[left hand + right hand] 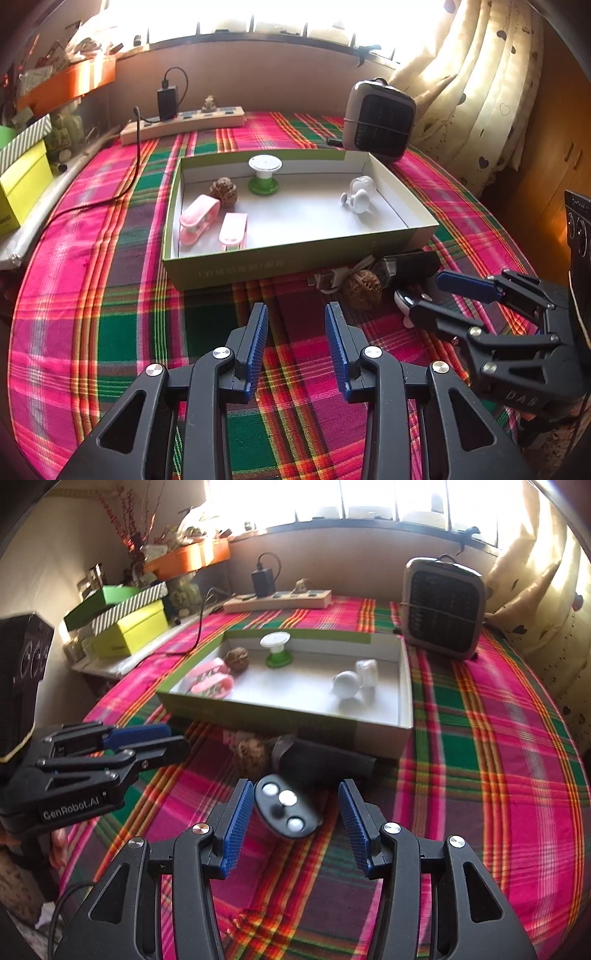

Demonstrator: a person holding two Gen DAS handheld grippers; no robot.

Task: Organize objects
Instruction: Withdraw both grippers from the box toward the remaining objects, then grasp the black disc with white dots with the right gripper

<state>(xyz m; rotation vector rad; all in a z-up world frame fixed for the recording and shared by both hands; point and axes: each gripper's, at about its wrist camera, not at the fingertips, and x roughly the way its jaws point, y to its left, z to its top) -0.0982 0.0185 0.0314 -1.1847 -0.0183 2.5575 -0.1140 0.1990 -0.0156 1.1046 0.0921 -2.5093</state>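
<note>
A shallow green box (280, 258) (258, 716) on the plaid cloth holds a green and white spool (264, 173), a walnut (222, 189), two pink clips (197, 218) and a white knob (358, 199). In front of it lie another walnut (362, 290) (251, 757) and a long black object (325, 760). A black oval piece with three white discs (286, 808) sits between the fingers of my open right gripper (295, 794) (424, 293), close to its left pad. My left gripper (295, 310) (177, 740) hangs open over bare cloth, holding nothing.
A grey fan heater (380, 118) (443, 609) stands behind the box at the right. A power strip (184, 122) with a plugged charger lies along the back wall. Stacked yellow-green boxes (129, 631) sit at the left edge, curtains at the right.
</note>
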